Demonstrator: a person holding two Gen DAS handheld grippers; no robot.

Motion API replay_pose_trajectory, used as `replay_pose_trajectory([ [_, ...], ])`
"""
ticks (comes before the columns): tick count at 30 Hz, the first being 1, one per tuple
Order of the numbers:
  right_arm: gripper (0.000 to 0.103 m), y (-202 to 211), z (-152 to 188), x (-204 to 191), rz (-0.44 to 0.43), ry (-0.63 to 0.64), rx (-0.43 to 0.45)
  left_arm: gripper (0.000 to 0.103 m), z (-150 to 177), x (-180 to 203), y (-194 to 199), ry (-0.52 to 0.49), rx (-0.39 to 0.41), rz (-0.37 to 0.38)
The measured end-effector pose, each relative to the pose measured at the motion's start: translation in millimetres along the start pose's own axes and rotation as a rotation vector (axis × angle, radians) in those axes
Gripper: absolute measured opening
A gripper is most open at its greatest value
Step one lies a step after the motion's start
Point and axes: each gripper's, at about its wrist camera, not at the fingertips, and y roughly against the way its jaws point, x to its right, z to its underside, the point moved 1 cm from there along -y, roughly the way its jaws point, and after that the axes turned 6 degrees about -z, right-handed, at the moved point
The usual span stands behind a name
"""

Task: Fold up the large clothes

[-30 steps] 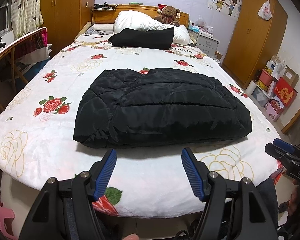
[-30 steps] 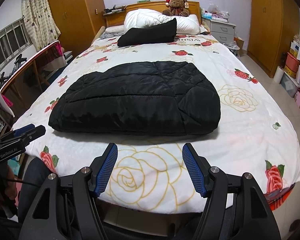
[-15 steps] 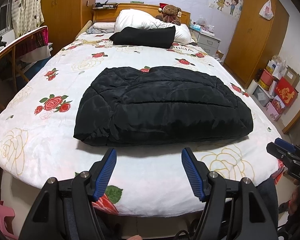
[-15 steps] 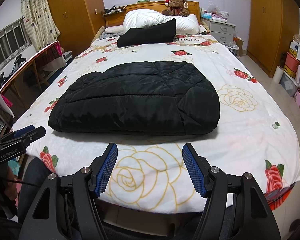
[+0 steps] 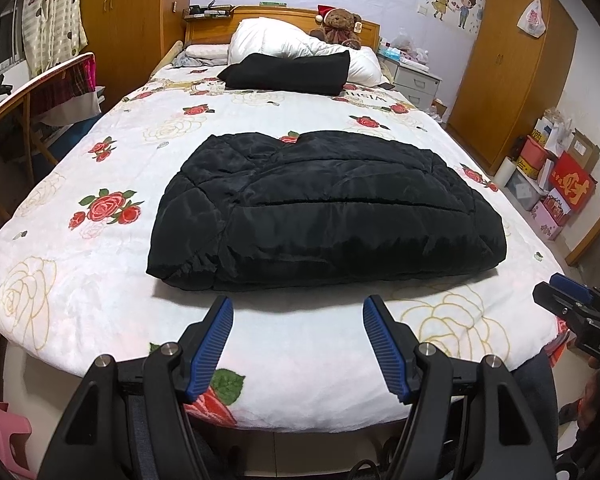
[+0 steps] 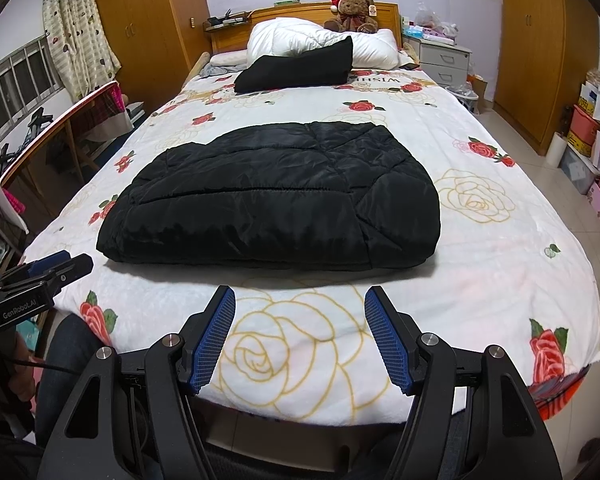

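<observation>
Quilted jacket (image 5: 324, 208) — glossy black cloth.

The left gripper (image 5: 297, 312) is held level with its jaws spread wide and nothing between them. The right gripper (image 6: 299, 303) is beside it at about the same height, its jaws equally wide and empty. Each shows at the edge of the other's view. Blue ribbed pads (image 5: 214, 340) line the fingers.

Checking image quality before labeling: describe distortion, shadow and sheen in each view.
Left wrist: fisheye bends the bed edges, corners vignette black, sheen on the jacket, open left tool sharp. Right wrist: same curvature, jacket casts a soft near-side shadow.
</observation>
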Motion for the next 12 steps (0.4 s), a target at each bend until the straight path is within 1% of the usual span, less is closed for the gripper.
replay_pose_trajectory([
  [12, 0.068, 0.5, -0.6, 1.1, -0.001, 0.001, 0.002, 0.070, -0.6, -1.0, 4.3, 0.014, 0.022, -0.010],
])
